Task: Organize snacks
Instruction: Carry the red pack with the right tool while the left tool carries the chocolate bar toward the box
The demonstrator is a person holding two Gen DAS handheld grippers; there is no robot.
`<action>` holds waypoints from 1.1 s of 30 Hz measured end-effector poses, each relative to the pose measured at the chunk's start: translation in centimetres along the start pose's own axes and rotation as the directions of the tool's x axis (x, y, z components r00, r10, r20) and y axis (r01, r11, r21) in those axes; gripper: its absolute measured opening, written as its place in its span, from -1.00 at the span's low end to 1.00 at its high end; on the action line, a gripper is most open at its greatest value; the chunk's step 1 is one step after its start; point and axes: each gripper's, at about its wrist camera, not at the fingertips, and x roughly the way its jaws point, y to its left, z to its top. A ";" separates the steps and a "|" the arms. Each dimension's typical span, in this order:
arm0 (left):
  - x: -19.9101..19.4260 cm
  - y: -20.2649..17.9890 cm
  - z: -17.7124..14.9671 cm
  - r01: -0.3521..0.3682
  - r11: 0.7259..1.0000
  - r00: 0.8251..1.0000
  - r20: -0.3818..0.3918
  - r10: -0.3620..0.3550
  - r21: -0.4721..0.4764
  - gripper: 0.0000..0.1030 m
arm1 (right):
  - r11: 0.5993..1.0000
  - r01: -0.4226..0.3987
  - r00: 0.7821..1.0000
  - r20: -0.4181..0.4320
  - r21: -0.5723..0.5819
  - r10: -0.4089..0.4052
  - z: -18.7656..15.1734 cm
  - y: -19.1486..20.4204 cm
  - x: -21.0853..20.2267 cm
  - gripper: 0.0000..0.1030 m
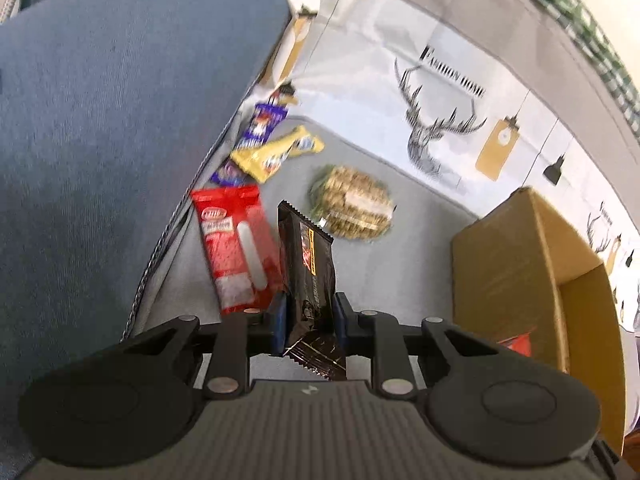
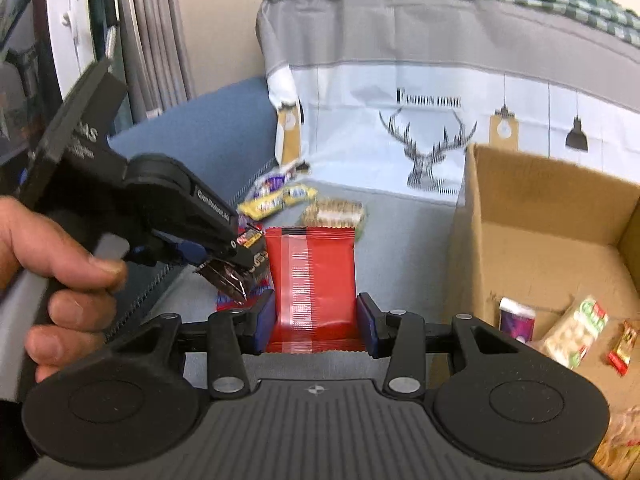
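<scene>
My left gripper (image 1: pixel 308 320) is shut on a black snack packet (image 1: pixel 307 264) and holds it above the grey sofa seat (image 1: pixel 404 264). It also shows in the right wrist view (image 2: pixel 240 264), held by a hand at the left. My right gripper (image 2: pixel 316 320) is shut on a red snack packet (image 2: pixel 312 280). An open cardboard box (image 2: pixel 532 216) stands to the right and holds several snacks (image 2: pixel 576 332). On the seat lie a red-and-white packet (image 1: pixel 236 248), a yellow packet (image 1: pixel 272 156), purple packets (image 1: pixel 260 124) and a granola bar pack (image 1: pixel 352 204).
A blue cushion (image 1: pixel 120 120) rises at the left. A deer-print cover (image 1: pixel 436 120) drapes the sofa back. The box (image 1: pixel 532 276) stands at the right of the left wrist view. Curtains (image 2: pixel 152 40) hang at the far left.
</scene>
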 end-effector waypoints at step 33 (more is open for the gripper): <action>-1.7 -3.6 0.1 0.116 0.991 0.981 0.150 -0.125 0.063 -0.50 | 0.998 0.058 0.983 0.171 0.021 -0.061 1.1 -4.7 -4.5 -0.13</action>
